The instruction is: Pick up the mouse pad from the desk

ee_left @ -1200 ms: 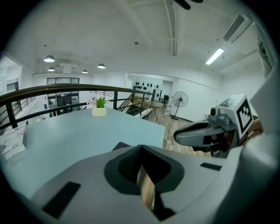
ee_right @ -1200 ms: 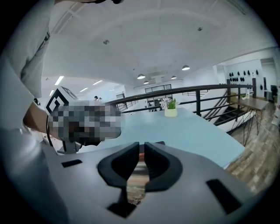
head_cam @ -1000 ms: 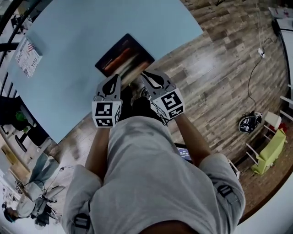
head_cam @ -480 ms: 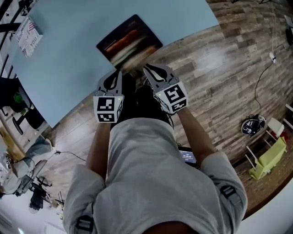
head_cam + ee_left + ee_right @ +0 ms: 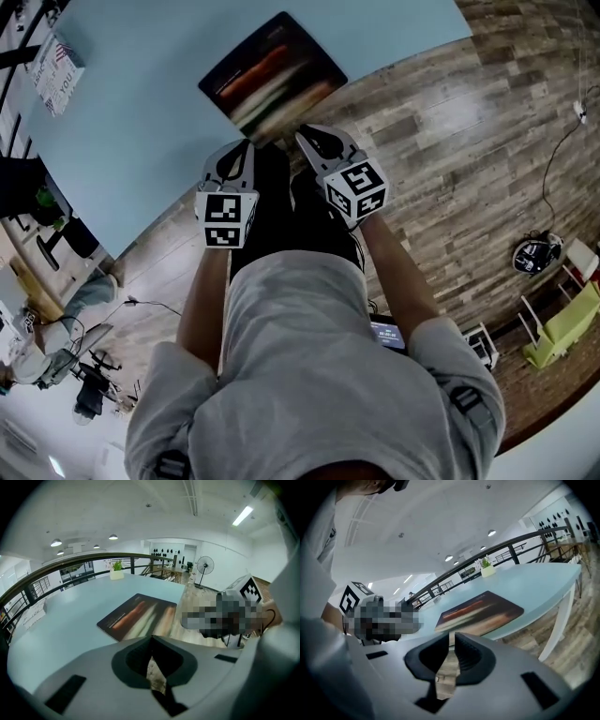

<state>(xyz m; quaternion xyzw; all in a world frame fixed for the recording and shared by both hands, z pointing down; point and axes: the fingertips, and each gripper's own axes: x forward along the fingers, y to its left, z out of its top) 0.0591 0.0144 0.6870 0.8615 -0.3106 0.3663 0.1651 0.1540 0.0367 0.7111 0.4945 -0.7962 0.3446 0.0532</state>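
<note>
We see the light blue desk (image 5: 141, 122) cut off by the head view's top edge. The dark rectangular mouse pad (image 5: 272, 77) carries orange and pale streaks too blurred for us to make out, and print on the small white box (image 5: 53, 64) is too small to read.

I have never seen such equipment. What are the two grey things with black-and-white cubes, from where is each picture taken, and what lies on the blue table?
There is no robot: a person holds a two-jaw hand tool in each hand, the left gripper and the right gripper. The patterned cubes are parts of them. The head view comes from a camera on the person's head, looking down. The two gripper views come from cameras riding on each gripper, looking along its jaws. On the light blue desk lies a dark mouse pad, near the edge. Neither gripper holds anything or touches the pad: the left jaws are together, the right jaws slightly apart.
</note>
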